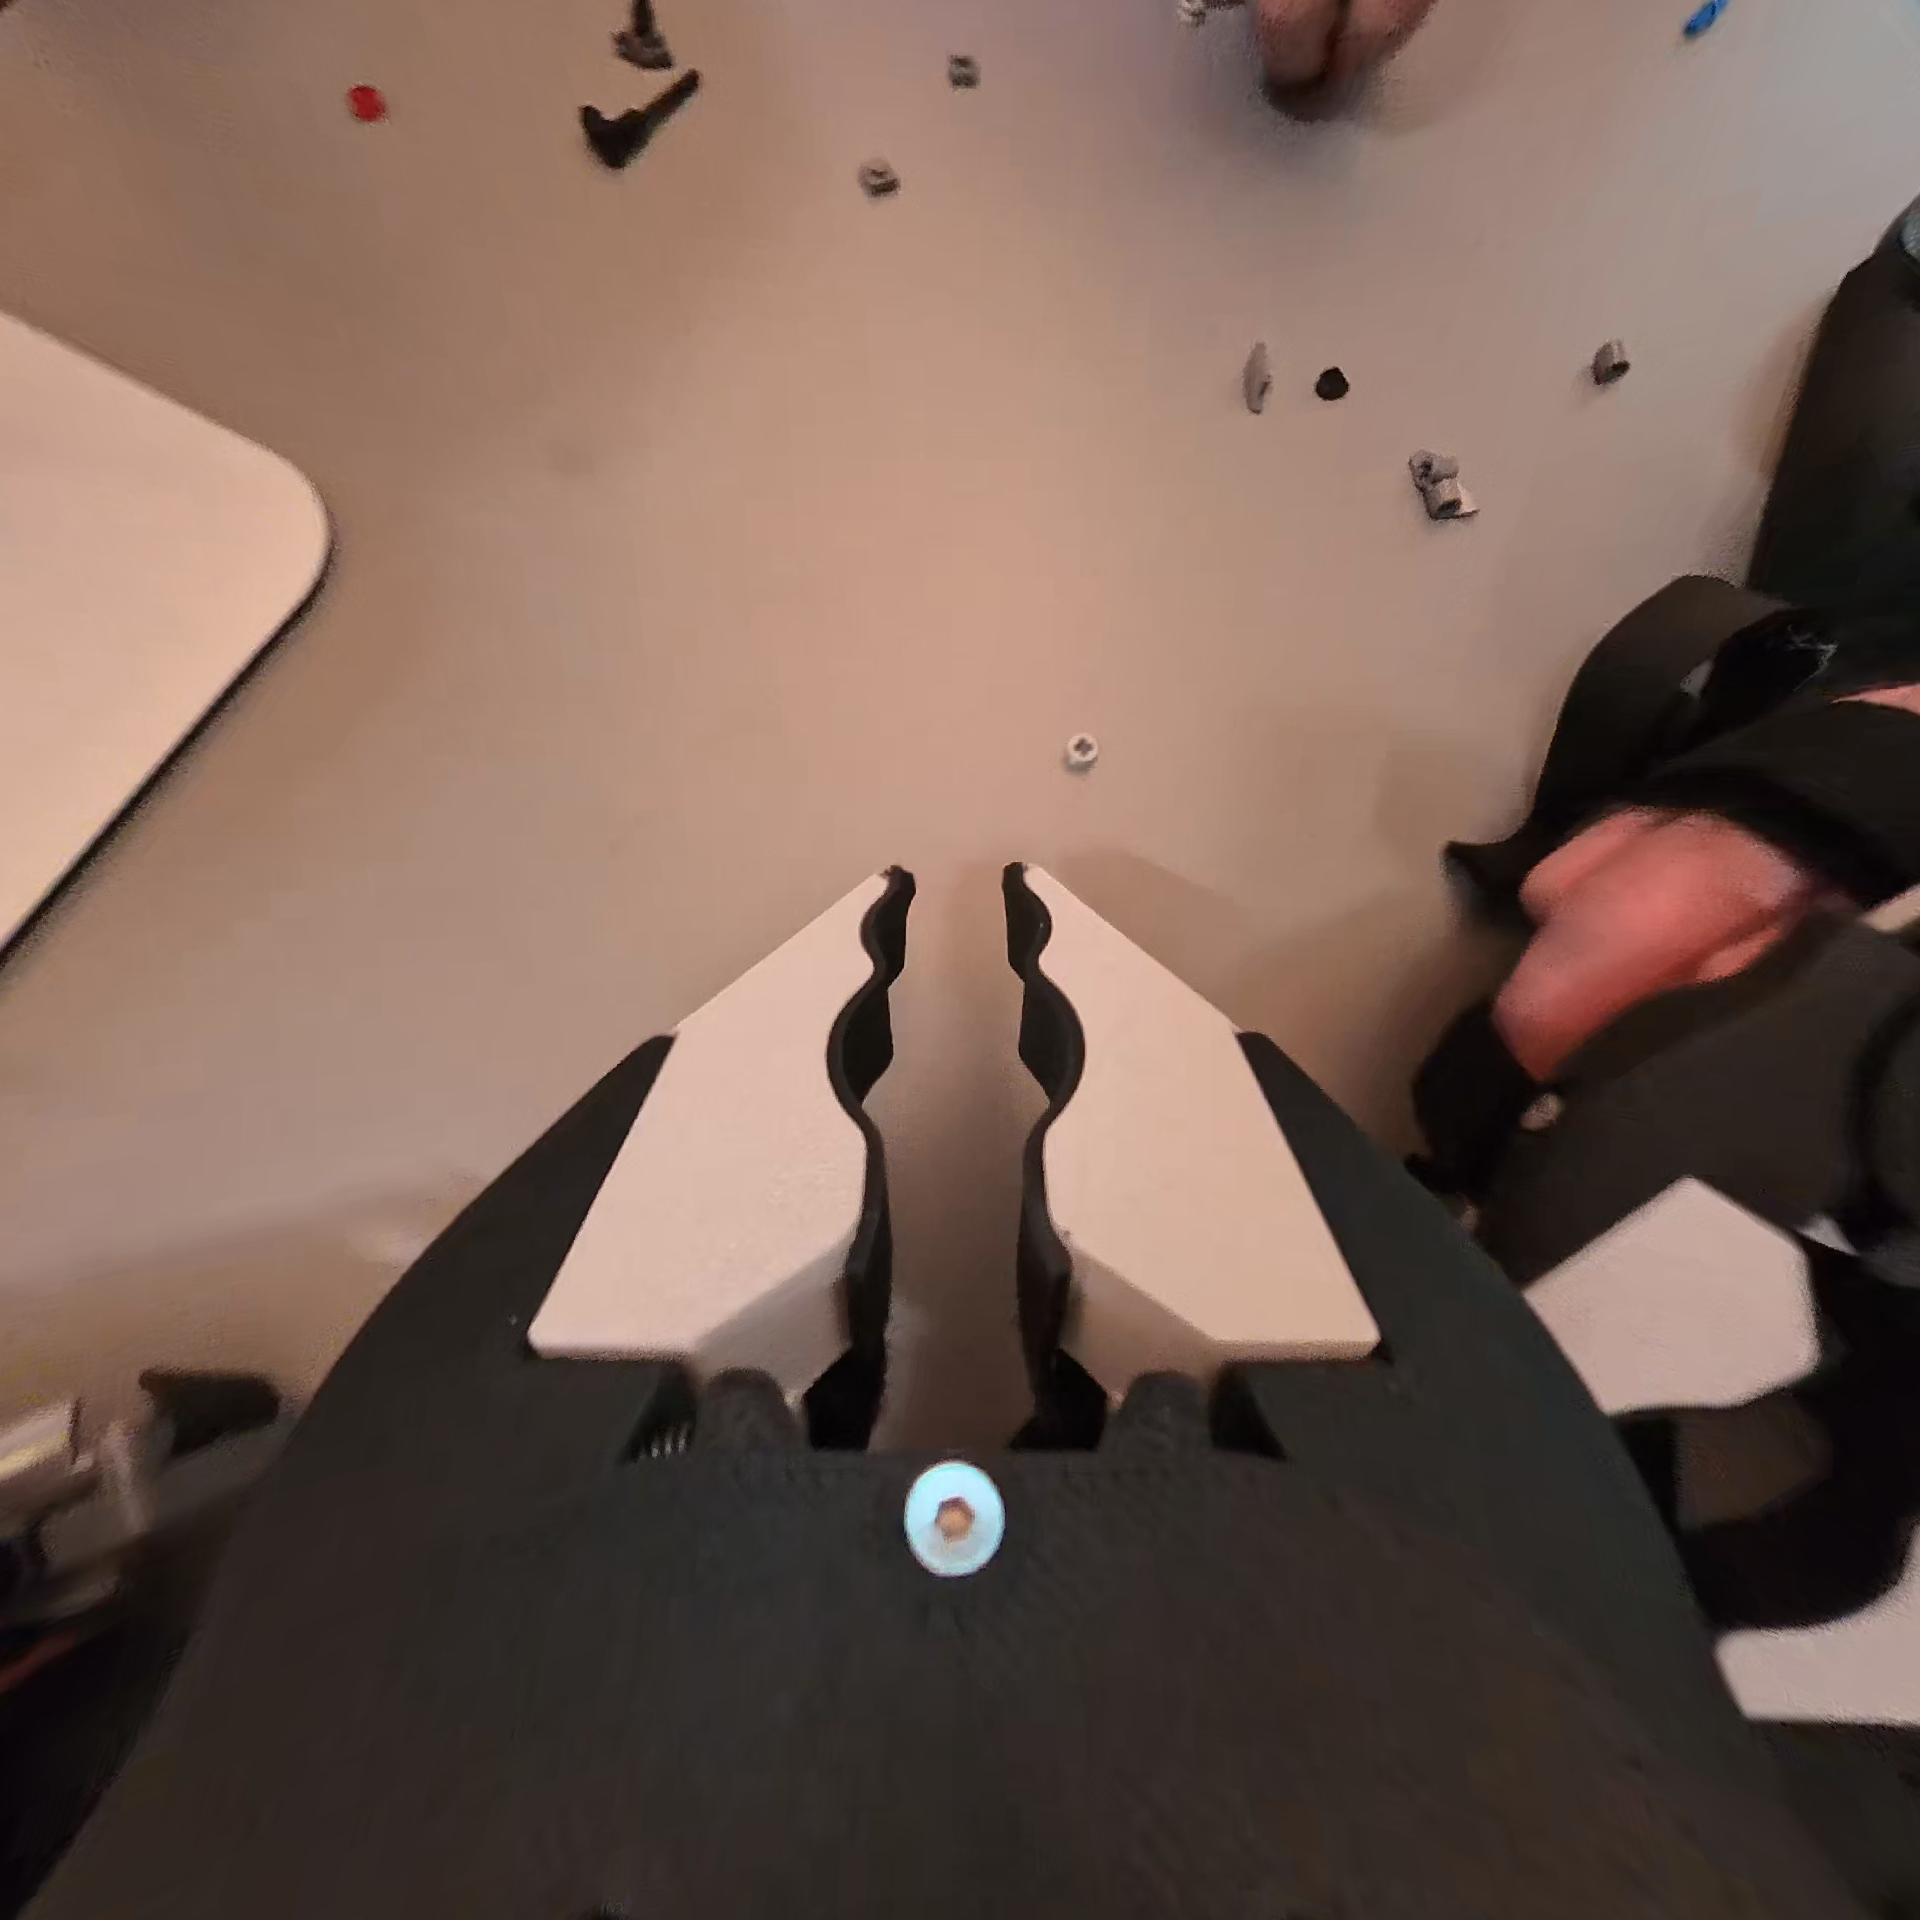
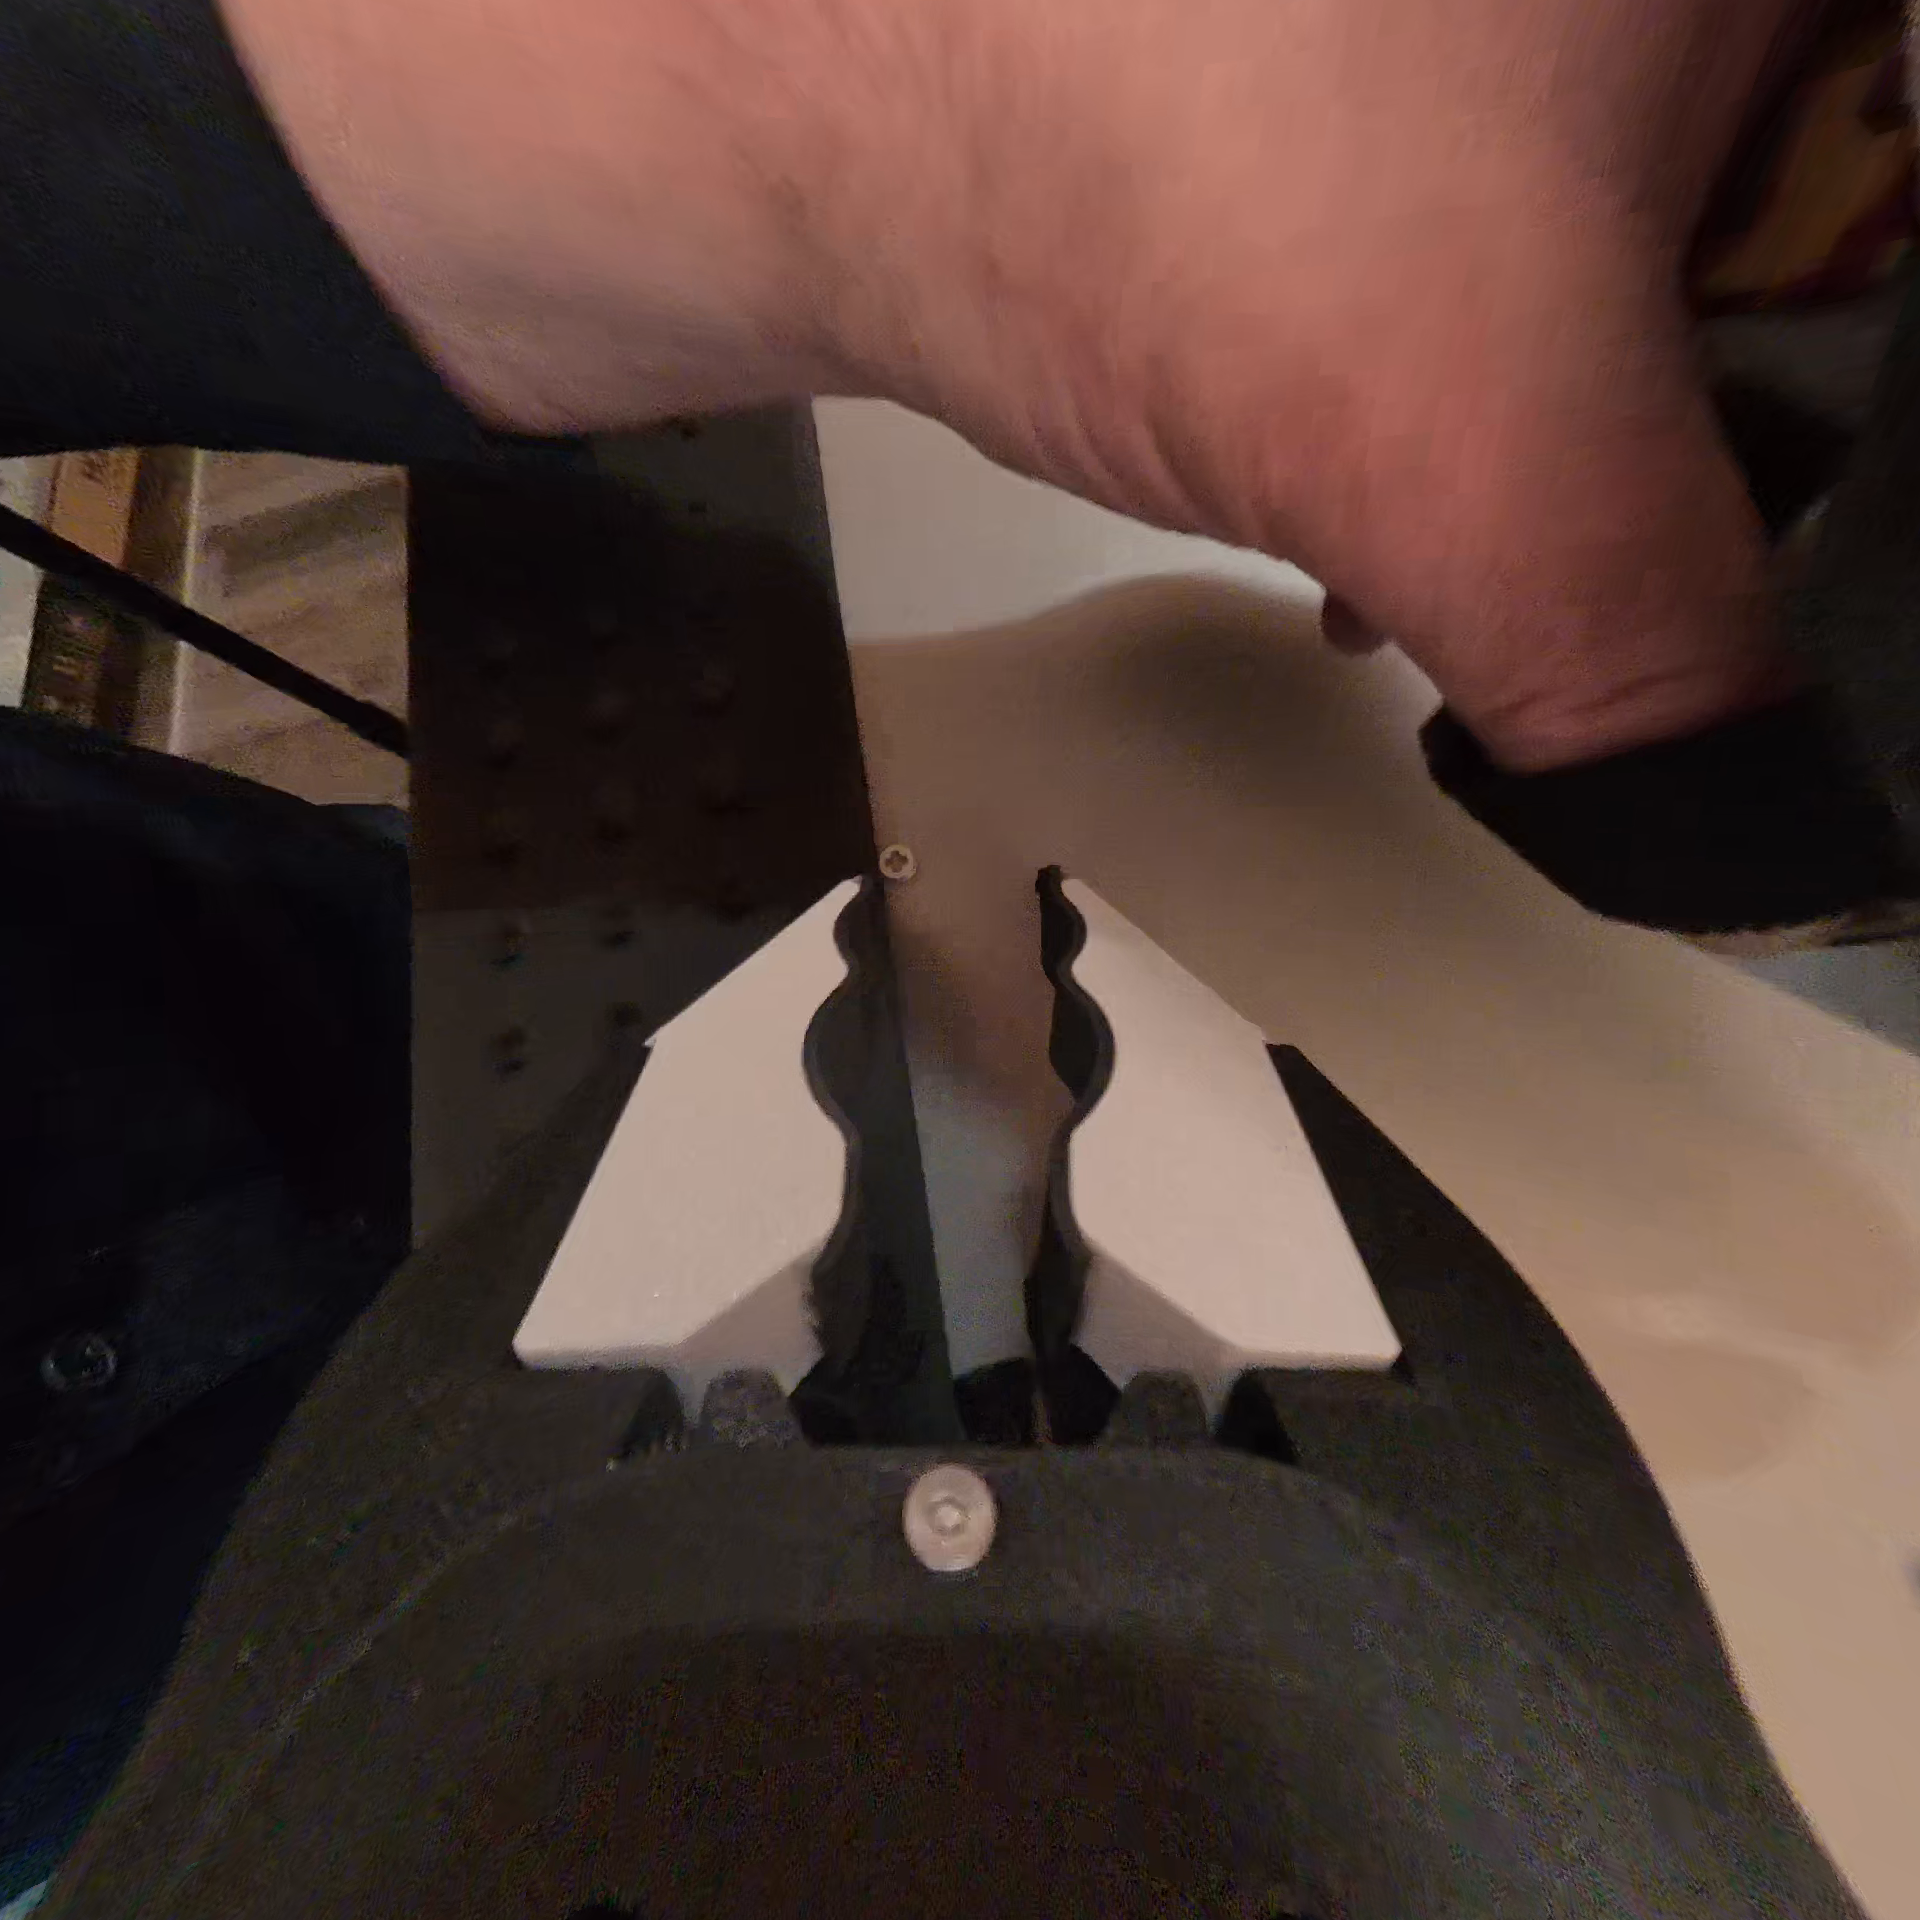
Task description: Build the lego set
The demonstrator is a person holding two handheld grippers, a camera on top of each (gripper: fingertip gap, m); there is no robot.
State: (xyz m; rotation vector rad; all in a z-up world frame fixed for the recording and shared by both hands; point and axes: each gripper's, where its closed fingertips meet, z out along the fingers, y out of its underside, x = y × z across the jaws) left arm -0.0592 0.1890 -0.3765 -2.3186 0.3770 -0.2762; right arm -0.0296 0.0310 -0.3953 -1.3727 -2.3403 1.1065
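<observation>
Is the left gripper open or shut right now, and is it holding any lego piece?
Open and empty. The left gripper shows bare table in the gap between its fingertips, and the nearest small grey piece lies ahead, untouched.

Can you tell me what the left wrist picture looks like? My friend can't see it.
The left gripper hangs open and empty above a beige table. Small Lego pieces lie scattered farther off, including a little grey round piece, a black angled piece and a red round piece. A person's hand shows blurred at the right.

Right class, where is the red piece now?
Left wrist view: the red piece lies on the table, far upper left, left of the black piece.
</observation>
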